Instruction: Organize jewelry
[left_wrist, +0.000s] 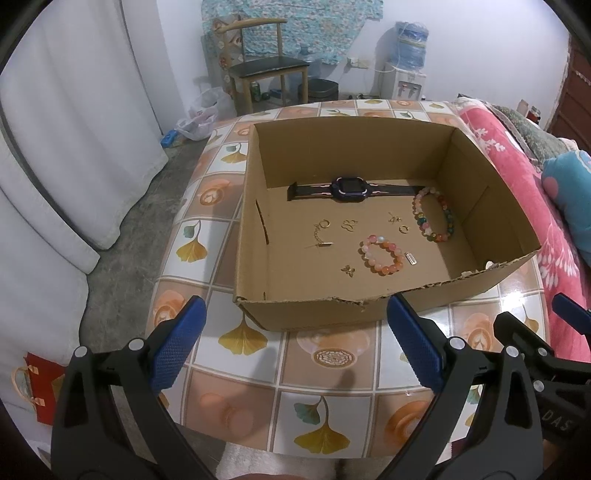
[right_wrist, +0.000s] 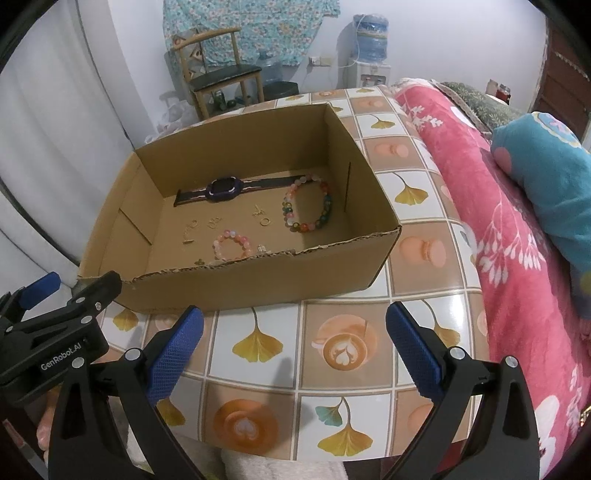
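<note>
Lying in the box (left_wrist: 306, 310), jewelry (left_wrist: 382, 254) sits beyond both grippers' empty, spread jaws.

My box (left_wrist: 321, 308) sits on the desk (left_wrist: 325, 373), a bed (left_wrist: 517, 177) to its right. In it, a watch (left_wrist: 345, 189) lies along the back wall, one bracelet (left_wrist: 434, 214) at right, another (left_wrist: 382, 254) nearer front, small trinkets (left_wrist: 321, 234) to their left.

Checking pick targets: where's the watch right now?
In both wrist views the watch lies flat inside the cardboard box, along its far wall, with the multicolour bead bracelet at its right strap end.
</note>
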